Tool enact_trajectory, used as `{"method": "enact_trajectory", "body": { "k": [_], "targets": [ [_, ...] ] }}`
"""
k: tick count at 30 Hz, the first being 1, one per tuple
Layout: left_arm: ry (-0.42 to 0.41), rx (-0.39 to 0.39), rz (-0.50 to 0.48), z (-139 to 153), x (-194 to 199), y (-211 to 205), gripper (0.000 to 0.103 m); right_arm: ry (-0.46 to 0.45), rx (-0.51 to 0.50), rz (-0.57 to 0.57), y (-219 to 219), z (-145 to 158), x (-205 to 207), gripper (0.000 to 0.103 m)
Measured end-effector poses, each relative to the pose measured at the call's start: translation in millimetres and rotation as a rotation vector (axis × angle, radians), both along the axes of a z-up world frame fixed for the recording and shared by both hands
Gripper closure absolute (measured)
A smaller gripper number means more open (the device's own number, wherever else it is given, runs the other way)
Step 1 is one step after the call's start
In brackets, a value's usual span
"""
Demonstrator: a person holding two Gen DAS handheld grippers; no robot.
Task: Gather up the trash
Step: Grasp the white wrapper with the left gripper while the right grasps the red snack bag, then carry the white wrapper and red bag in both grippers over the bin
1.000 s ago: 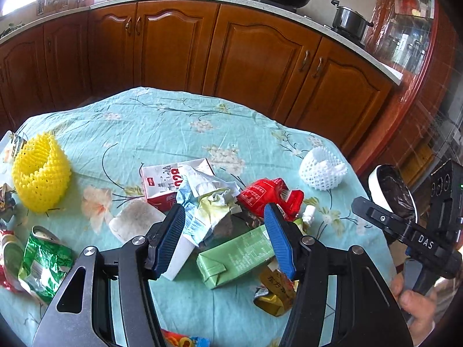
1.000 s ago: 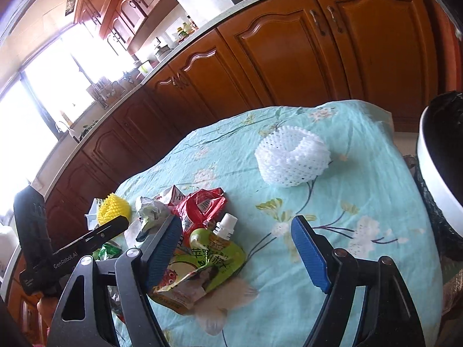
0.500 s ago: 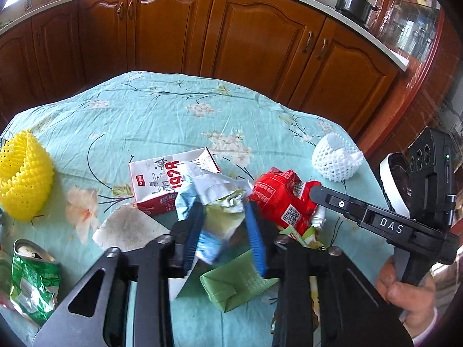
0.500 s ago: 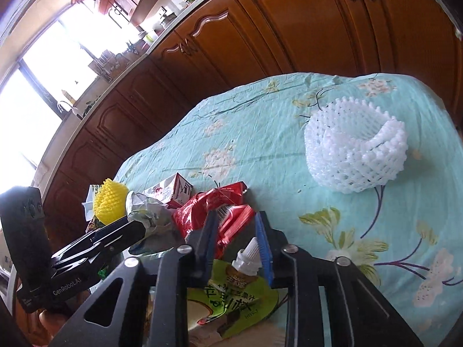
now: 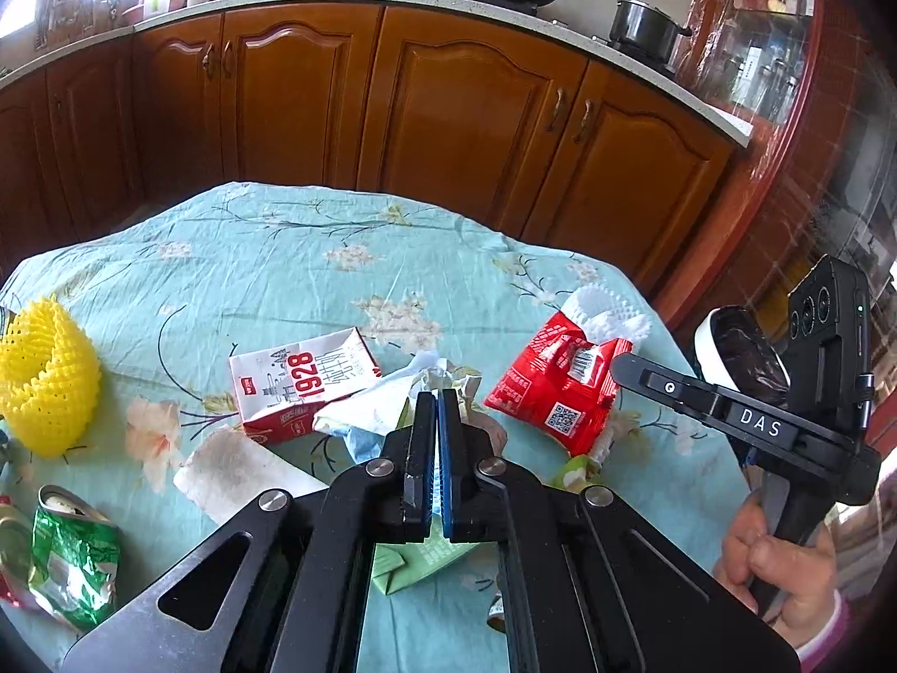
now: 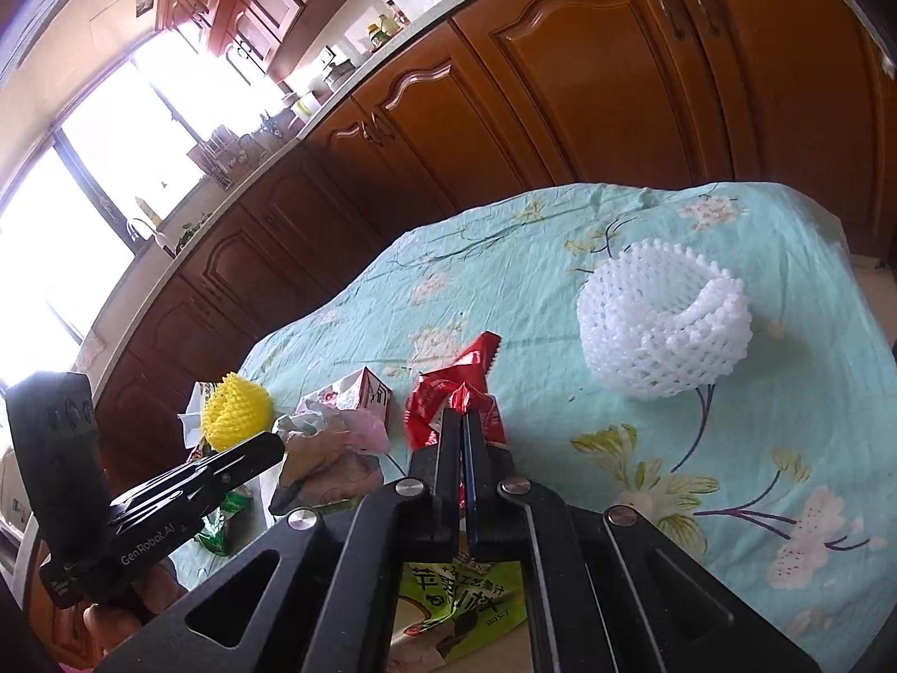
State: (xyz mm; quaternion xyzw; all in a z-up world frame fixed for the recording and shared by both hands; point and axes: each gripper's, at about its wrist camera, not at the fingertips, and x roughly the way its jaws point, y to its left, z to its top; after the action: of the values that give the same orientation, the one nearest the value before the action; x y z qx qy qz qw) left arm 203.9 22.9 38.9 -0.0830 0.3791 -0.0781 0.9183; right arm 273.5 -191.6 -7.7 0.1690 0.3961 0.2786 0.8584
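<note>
A: Left gripper (image 5: 437, 392): jaws have just been closing, now pinched together on the crumpled pale-blue and white plastic wrapper (image 5: 374, 414) at table centre.

B: Right gripper (image 6: 463, 416)?

A: Same, jaws have just been closing, now clamped on the crinkled red foil snack bag (image 6: 448, 398). In the left wrist view that bag sits at 2 o'clock from the left fingers.

B: Surroundings on the teal floral tablecloth (image 5: 269, 275)?

A: Red-and-white "1928" milk carton (image 5: 300, 387) at 10 o'clock, touching the wrapper. Yellow foam fruit net (image 5: 45, 378) far out at 9 o'clock. White foam fruit net (image 6: 664, 331) at 2 o'clock in the right wrist view, well apart from the bag. Green juice carton (image 5: 420, 561) under the left gripper. White-rimmed bin with black liner (image 5: 740, 347) off the table edge at 3 o'clock.
</note>
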Motion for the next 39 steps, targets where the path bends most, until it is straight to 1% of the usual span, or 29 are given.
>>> {"method": "enact_trajectory", "body": {
  "k": [9, 14, 25, 39],
  "targets": [
    [-0.049, -0.014, -0.037, 18.4, -9.7, -14.2, 0.102, -0.06, 0.054, -0.075, -37.0, 21.8, -18.7, 0.102],
    [-0.067, -0.014, -0.076, 26.0, -13.1, -32.3, 0.102, -0.08, 0.051, -0.102, -55.0, 29.1, -28.5, 0.102],
    [-0.076, -0.02, -0.195, 32.4, -15.5, -90.3, 0.102, -0.099, 0.028, -0.192, -112.5, 35.8, -56.9, 0.102],
    [-0.075, -0.021, -0.325, 37.6, -13.6, -161.2, 0.102, -0.12, 0.012, -0.347, -192.0, 42.9, -92.2, 0.102]
  ]
}}
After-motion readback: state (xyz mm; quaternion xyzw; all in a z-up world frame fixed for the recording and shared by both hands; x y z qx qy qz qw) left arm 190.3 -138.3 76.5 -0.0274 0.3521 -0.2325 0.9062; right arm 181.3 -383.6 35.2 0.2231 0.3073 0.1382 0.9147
